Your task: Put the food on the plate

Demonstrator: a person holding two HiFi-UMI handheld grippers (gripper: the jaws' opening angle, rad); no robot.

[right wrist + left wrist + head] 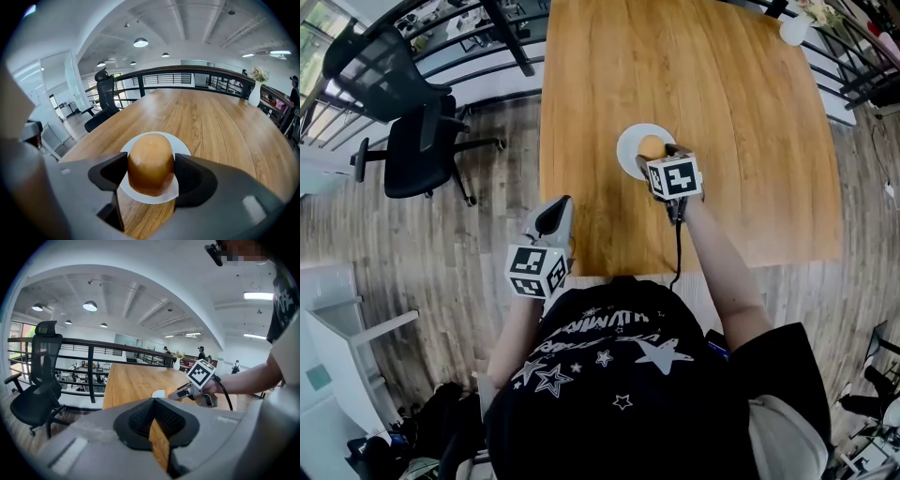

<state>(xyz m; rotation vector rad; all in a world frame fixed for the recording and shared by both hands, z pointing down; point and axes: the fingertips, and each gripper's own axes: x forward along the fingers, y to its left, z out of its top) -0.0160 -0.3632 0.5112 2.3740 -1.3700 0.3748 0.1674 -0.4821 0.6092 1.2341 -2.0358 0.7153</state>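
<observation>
- Two claws are mine: my left gripper (551,217) is closed, empty, beside the table (722,112) edge.
- My right gripper (151,172) clamps the bun (151,159) over the white plate (182,150). If I release it tilted, it may roll off.
- No readable brand: only marker squares and unclear shirt print.
</observation>
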